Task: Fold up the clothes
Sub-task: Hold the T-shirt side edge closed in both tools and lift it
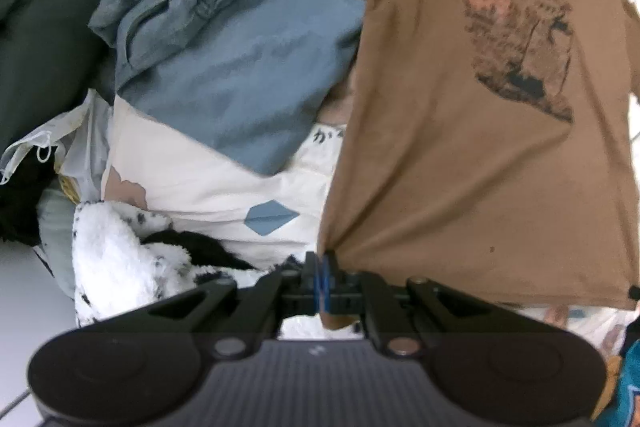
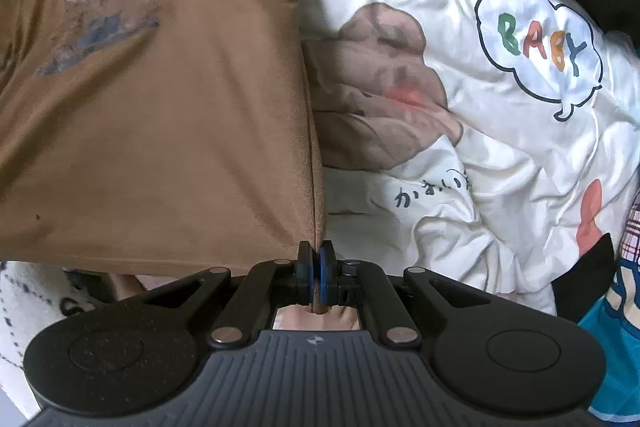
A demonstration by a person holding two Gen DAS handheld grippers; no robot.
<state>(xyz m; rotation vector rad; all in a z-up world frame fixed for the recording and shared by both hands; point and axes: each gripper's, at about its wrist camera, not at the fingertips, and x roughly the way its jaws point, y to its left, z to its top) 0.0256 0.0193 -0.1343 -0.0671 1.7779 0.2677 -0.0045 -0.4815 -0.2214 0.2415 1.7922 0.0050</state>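
Both tools have a corner of the same garment: the left gripper (image 1: 323, 267) has its jaws clenched on one bottom corner of the brown cotton T-shirt with the faded chest print (image 1: 460, 131), and the right gripper (image 2: 316, 263) is pinched tight on the other, along the side seam. The shirt hangs spread between them, above a rumpled white cartoon-printed bedsheet (image 2: 500, 131) and next to a heap of blue clothes (image 1: 224, 67) and a fluffy black-and-white spotted blanket (image 1: 116, 255). I'd say the folding has barely begun: the shirt is only taken up by its hem, with no fold made yet. Its long axis runs from the hem at the jaws away to the collar at the far end.
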